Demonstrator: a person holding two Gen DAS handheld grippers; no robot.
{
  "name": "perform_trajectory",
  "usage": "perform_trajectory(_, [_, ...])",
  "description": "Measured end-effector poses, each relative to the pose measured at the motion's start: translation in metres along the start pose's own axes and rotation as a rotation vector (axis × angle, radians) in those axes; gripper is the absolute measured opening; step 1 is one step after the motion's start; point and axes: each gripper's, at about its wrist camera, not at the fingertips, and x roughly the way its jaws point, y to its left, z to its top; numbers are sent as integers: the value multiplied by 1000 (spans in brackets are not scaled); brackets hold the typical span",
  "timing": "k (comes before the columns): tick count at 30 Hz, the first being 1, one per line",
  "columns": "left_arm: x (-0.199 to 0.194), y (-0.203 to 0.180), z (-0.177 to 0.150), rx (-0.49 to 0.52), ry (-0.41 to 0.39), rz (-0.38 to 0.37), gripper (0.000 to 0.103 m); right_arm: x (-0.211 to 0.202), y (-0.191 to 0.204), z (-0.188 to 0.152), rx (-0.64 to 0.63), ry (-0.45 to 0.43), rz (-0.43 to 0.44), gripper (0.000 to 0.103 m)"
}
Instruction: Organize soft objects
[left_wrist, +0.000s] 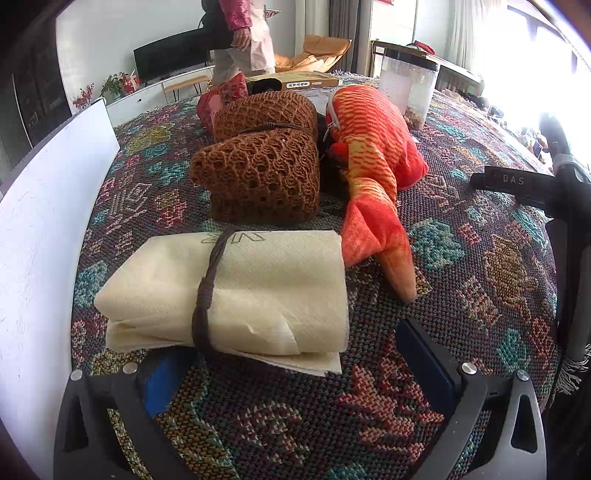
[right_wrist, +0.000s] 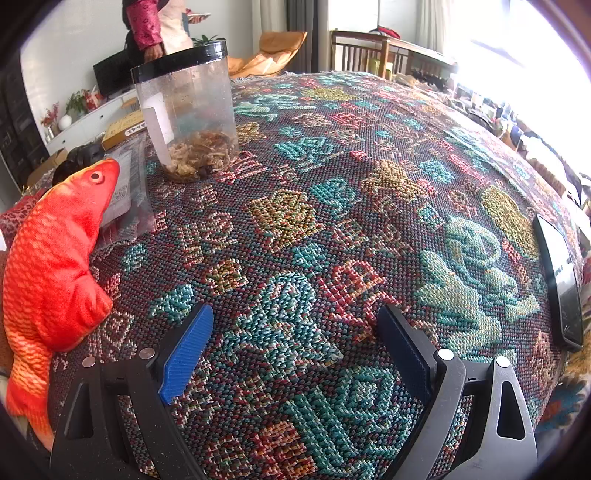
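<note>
Holding both jaws wide, we find the tied cream cloth bundle (left_wrist: 225, 295) just ahead of our left gripper (left_wrist: 295, 373); the plush fish (right_wrist: 51, 266) lies left of our right gripper (right_wrist: 295, 339).

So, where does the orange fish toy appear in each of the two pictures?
Left wrist view: the orange fish toy lies right of centre, head away from the camera, beside the brown knitted bundle.
Right wrist view: the fish is along the left edge, head up toward the clear jar.
Shared landmark: the clear jar with the black lid stands just beyond the fish's head in both views.
</note>
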Motion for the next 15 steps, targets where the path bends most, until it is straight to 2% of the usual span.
perform_trajectory(5, [1,1,1,0,3,5,103,0,0,0,0,0,0,93])
perform_trajectory(8, [-3,1,-3,-18,39,11,103,0,0,-1,0,0,0,93])
perform_trajectory(12, [-26,0,-23,-46,79,-11,103,0,1,-1,0,0,0,93])
perform_trajectory(15, [-44,8,-43,-136,100,-35,103,0,0,0,0,0,0,93])
